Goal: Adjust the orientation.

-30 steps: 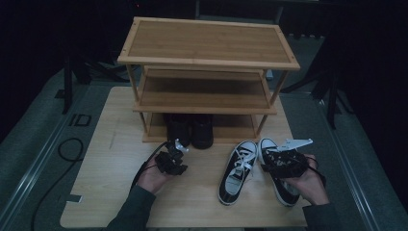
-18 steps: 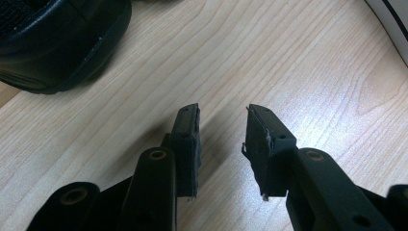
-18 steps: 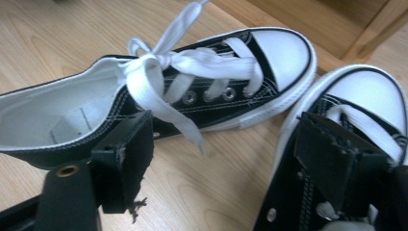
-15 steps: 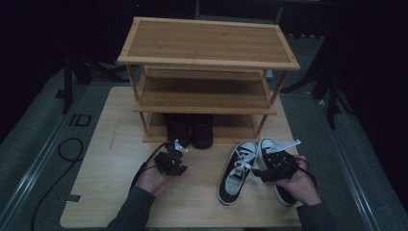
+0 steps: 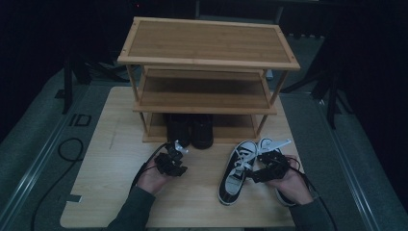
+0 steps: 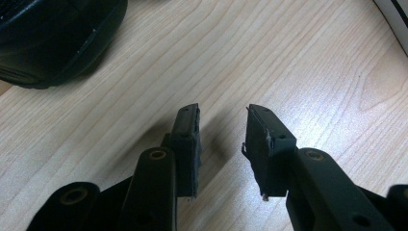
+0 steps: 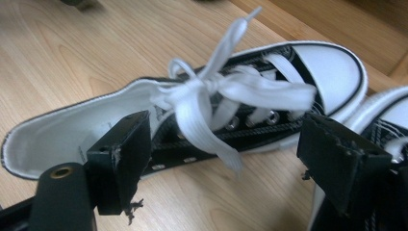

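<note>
hovering over the pale wooden desk point(image 5: 115, 159), the right tongs point(image 7: 226, 163) stand wide, having just been opening; the near black-and-white sneaker point(image 7: 202, 125) lies between their pads, which do not press on it. this canvas shoe has a white rubber toe cap, metal eyelets and flat white laces point(image 7: 226, 96) tied in a loose bow that rises between the pads. its partner, the second sneaker point(image 7: 385, 120), lies just beside it on the right hand's side, partly under that hand in the high view. the left tongs point(image 6: 221, 144) are partly open with nothing between them, held low over bare wood grain near a smooth, rounded black shoe point(image 6: 53, 38). a pair of such dark shoes stands at the foot of the three-tier bamboo rack point(image 5: 207, 43), between its legs, just beyond both hands. a black cable point(image 5: 72, 149) loops on the grey floor left of the desk.
</note>
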A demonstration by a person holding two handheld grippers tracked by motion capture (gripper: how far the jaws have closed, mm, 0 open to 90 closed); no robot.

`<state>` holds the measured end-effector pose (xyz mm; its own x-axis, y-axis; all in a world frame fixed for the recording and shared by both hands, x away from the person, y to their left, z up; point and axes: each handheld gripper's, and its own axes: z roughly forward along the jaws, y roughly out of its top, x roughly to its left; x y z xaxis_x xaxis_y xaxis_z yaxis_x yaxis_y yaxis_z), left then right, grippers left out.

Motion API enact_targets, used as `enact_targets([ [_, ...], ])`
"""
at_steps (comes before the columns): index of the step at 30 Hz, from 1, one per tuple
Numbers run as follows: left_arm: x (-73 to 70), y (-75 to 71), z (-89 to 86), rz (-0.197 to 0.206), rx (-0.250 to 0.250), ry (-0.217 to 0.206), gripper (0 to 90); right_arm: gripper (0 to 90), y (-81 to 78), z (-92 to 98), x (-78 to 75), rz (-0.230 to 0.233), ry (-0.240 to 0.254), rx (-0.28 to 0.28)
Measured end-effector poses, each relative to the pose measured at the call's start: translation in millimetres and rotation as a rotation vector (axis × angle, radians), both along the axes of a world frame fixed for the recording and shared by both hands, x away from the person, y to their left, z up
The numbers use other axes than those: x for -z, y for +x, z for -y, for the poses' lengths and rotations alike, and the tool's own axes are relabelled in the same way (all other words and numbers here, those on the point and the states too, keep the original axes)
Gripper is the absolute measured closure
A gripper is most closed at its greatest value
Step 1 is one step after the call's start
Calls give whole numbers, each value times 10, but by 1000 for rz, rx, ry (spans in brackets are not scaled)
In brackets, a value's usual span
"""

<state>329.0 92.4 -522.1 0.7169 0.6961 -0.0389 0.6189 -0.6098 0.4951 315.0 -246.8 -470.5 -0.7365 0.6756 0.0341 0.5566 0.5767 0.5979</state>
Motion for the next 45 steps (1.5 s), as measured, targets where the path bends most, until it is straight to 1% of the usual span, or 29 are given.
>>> enact_targets([
  [4,1,-1,-6,-1,-5,-2,661,194,16,-70,12,-1,5,-4],
  [9,4,1,-9,-2,-3,2,661,194,44,-135,79,-13,-3,1],
  [11,10,0,-6,-4,-2,1,661,194,47,-160,101,-17,-17,8],
  [14,13,-4,0,-4,-2,1,661,190,60,-184,149,-20,-67,22],
  [17,11,-4,-2,-3,-2,1,661,192,61,-187,159,-35,-74,30],
  [19,13,-4,-3,-4,-2,2,661,219,62,-184,160,-46,-77,34],
  [20,13,-4,-3,-4,0,4,661,239,64,-186,164,-57,-74,32],
  [25,5,-10,-6,-1,-2,1,661,296,96,-230,225,-116,-89,59],
  [26,1,-10,-11,-1,-3,3,661,325,100,-231,227,-129,-98,66],
  [27,1,-9,-13,-1,-4,2,661,372,100,-228,232,-144,-103,60],
  [28,1,-9,-13,-1,-4,2,661,372,100,-228,232,-144,-103,60],
  [29,8,-9,-16,-1,-3,2,661,394,96,-228,233,-150,-107,61],
  [30,11,-10,-14,-2,-4,2,661,495,89,-212,225,-171,-100,45],
  [34,14,-13,-4,-4,1,6,661,645,82,-188,218,-170,-118,28],
  [37,20,-11,2,-6,1,8,661,736,77,-165,208,-143,-139,11],
  [39,29,-8,4,-7,1,10,661,777,78,-144,198,-121,-156,-10],
  [41,31,-7,3,-10,2,9,661,798,82,-130,191,-109,-171,-40],
  [43,30,-7,-1,-8,0,7,661,815,91,-116,182,-112,-173,-60],
  [45,25,-6,-8,-8,-1,6,661,830,104,-99,174,-128,-159,-80],
])
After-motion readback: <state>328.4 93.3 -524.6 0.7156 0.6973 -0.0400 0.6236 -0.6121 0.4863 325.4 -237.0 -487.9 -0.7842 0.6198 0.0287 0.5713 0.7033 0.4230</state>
